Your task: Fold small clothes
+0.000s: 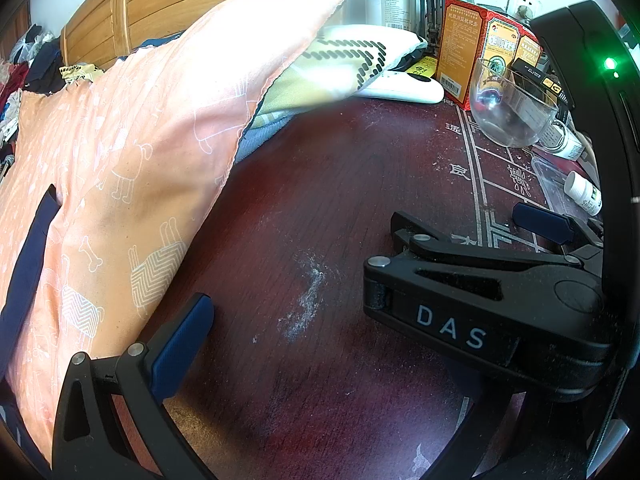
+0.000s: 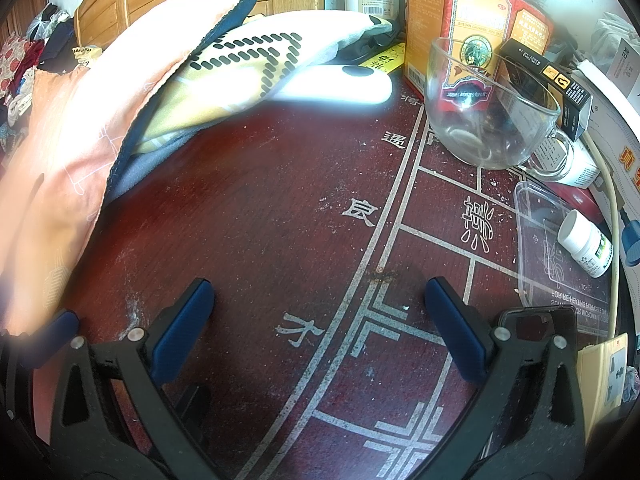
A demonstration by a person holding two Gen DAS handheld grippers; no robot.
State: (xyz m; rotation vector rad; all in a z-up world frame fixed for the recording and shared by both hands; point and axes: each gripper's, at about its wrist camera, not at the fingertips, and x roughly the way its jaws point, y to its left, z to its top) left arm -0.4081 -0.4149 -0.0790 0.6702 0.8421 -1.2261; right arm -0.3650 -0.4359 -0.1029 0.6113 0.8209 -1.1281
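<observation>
Had the dark red table [image 1: 320,208] filling most of both views, dusty, w/ white grit in the middle. Found the peach dog-print cloth [image 1: 120,160] heaped along its left side, not flat at all, draped over a yellow fabric w/ black dashes [image 1: 344,60]. Neither claw had hold of it. Saw the right gripper [image 2: 318,284] spread wide over bare table, nothing between the pads. Caught only one finger of the left gripper [image 1: 320,300], set far out to the side just beside the cloth's edge, other finger hidden behind the right tool, so prob open too, and empty afaik. Spotted orange-red boxes [image 2: 476,12] at the back right, a glass cup [image 2: 488,108] in front of them, a clear plastic lid [image 2: 560,248] and a small white pill bottle [image 2: 586,242] nearer the right claw. Risks imo: could've pinched the yellow fabric along w/ the peach one, since they overlapped. Could've dragged cloth thru that grit. Could've knocked the cup or bottle w/ a wide right swing, given the clutter so close.
</observation>
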